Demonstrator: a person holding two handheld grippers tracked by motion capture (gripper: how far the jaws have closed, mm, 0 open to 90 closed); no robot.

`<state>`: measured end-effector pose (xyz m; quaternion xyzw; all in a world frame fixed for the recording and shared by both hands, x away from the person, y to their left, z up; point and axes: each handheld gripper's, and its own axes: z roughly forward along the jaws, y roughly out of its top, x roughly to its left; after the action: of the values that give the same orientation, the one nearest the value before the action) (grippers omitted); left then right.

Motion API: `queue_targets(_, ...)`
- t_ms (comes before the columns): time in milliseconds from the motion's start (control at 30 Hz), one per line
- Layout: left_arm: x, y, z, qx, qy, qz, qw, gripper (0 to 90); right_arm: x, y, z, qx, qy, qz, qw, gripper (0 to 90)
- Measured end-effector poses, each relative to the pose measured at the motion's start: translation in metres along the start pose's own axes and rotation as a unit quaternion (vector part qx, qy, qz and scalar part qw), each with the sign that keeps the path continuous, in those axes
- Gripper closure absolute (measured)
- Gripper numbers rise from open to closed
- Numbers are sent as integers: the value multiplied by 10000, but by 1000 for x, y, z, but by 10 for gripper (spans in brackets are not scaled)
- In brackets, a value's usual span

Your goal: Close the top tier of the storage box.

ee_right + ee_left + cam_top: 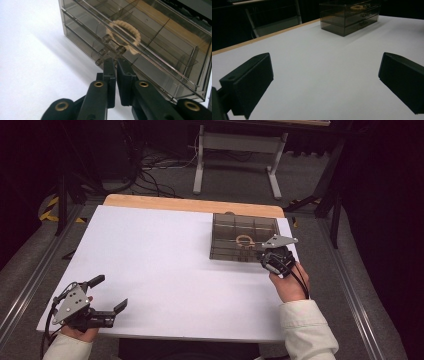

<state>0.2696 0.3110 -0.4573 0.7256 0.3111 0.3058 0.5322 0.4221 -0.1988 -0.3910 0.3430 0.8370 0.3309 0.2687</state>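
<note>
Drawer unit: a smoky transparent plastic organiser box with stacked drawers (pixel 244 237) stands near the far right corner of the white tabletop (pixel 165 270), its drawer fronts facing the near edge.
Ring: a beige braided rope ring (pixel 123 37) lies in a top compartment, seen through the clear plastic.
Handling, as I judge it: the box is light, rigid, smooth and slippery, so it may slide across the tabletop when a drawer is tugged; the plastic looks brittle enough to crack under a hard pinch.
Where to hold: the small clear knobs (pixel 108 39) on the drawer fronts are the natural grip, small and slick.
Right gripper (pixel 116 65): its jaws are almost together, with a narrow slit between them, tips just below the knobs; I cannot tell whether a knob is pinched.
Left gripper (pixel 106 294): rests at the near left corner, jaws spread wide, holding nothing, well apart from the box.
In the way: nothing lies between the grippers and the box; the right edge is close beside it.
</note>
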Motion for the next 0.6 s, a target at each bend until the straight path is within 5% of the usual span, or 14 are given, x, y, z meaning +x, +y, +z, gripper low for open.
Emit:
queue_targets(400,-1,0,0,-3,-18,-29,10000,6,10,-3,-23,-561,595,9,9966,539)
queue_targets(600,-2,0,1,-7,-3,-64,10000,6,16,-9,-32,-985,914,-10,9909,417)
